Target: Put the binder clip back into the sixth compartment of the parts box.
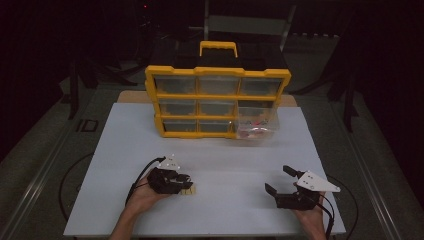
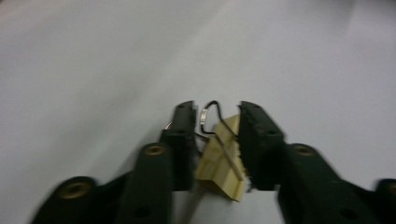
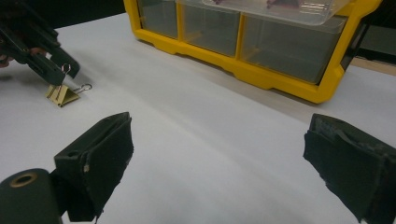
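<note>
Work in hand: picking up a gold binder clip (image 2: 223,161) from the white table (image 1: 225,150), judged from how the left gripper (image 1: 181,182) stands over it.
Clip: lies on the table near the front left, between the jaws of the left gripper; its wire handles (image 2: 211,114) point away from the hand.
Left gripper: jaws narrow, one on each side of the clip; the right-hand jaw touches its edge in the left gripper view, while a small gap shows at the other. No firm squeeze is visible yet.
Right gripper (image 1: 280,182): jaws wide apart, nothing between them; it rests at the front right, well apart from the clip.
Done: the left gripper is down at the clip and lined up around it.
Left: closing fully on the clip, lifting it, and probably carrying it to the organizer (image 1: 217,100).
Around: the yellow organizer with clear drawers stands at the back of the table; its lower right drawer (image 1: 257,125) is pulled out and holds small reddish items.
Obstacles: nothing lies between the clip and the open drawer.
Risk: the clip sits askew between the jaws and could twist or slip as they close.
</note>
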The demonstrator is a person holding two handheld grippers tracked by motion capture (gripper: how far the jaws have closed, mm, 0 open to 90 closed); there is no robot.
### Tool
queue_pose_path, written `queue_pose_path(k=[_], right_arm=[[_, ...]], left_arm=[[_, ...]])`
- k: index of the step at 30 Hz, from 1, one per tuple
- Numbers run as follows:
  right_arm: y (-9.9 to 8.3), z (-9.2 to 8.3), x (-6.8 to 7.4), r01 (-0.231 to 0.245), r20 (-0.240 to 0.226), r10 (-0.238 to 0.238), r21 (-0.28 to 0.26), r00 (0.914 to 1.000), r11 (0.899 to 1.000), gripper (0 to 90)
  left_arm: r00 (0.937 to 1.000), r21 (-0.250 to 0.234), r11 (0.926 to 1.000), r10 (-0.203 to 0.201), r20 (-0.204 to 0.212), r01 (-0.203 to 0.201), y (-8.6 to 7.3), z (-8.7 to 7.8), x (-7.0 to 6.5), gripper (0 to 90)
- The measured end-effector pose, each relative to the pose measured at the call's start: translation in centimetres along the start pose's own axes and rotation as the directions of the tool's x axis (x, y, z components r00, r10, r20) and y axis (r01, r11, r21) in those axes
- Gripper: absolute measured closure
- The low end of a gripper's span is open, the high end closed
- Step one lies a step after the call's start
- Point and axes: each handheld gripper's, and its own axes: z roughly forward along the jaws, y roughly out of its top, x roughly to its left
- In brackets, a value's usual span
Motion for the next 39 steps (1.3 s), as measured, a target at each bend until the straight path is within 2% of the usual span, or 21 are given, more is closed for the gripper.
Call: queue_pose_path(k=[6, 9, 12, 16, 17, 18, 20, 29, 32, 36, 39], right_arm=[[0.0, 0.1, 0.0, 0.002, 0.0, -0.002, 0.0, 1.0, 1.0, 7.6], [0.0, 0.1, 0.1, 0.0, -0.002, 0.0, 0.0, 1.0, 1.0, 7.6], [0.0, 0.2, 0.1, 0.002, -0.005, -0.002, 0.0, 1.0, 1.0, 7.6], [0.0, 0.2, 0.1, 0.001, -0.008, -0.001, -0.005, 1.0, 1.0, 7.6], [0.0, 0.3, 0.2, 0.001, -0.013, -0.001, -0.006, 0.9999, 1.0, 7.6], [0.0, 0.3, 0.2, 0.001, -0.013, -0.001, -0.006, 0.9999, 1.0, 7.6], [0.1, 0.6, 0.4, 0.003, -0.02, -0.003, -0.009, 0.9998, 1.0, 7.5], [0.2, 0.8, 0.5, 0.002, -0.016, -0.002, -0.028, 0.9999, 1.0, 7.6], [0.2, 0.7, 0.4, -0.005, -0.012, 0.005, -0.036, 0.9999, 0.999, 7.5], [0.2, 0.7, 0.3, -0.005, -0.007, 0.005, -0.038, 1.0, 0.999, 7.6], [0.2, 0.7, 0.3, -0.006, -0.005, 0.006, -0.039, 1.0, 0.999, 7.6]], left_arm=[[0.9986, -0.029, 0.9995, 0.012, 0.051, -0.01, 0.1, -0.8, 0.0, 85.9], [0.999, -0.033, 0.9994, 0.012, 0.043, -0.01, 0.2, -0.9, 0.1, 89.3], [1.0, -0.037, 0.9993, 0.008, -0.002, -0.008, 0.4, -1.0, 0.3, 89.6], [0.9994, -0.049, 0.9988, 0.005, -0.033, -0.007, 0.6, -1.4, 0.6, 89.8], [0.9983, -0.058, 0.9983, 0.003, -0.058, -0.006, 0.9, -1.7, 0.7, 89.7], [0.9983, -0.058, 0.9983, 0.003, -0.058, -0.006, 0.9, -1.7, 0.7, 89.8], [0.9963, -0.069, 0.9976, -0.001, -0.085, -0.005, 1.3, -2.1, 0.9, 89.8], [0.9925, -0.113, 0.9933, 0.013, -0.122, -0.027, 3.2, -3.5, 1.2, 89.7], [0.9903, -0.109, 0.9931, 0.029, -0.136, -0.044, 4.1, -3.8, 1.2, 89.8], [0.9896, -0.127, 0.9909, 0.029, -0.141, -0.047, 5.2, -4.4, 1.3, 89.8], [0.9869, -0.118, 0.9908, 0.047, -0.154, -0.066, 6.2, -4.7, 1.3, 89.8]])
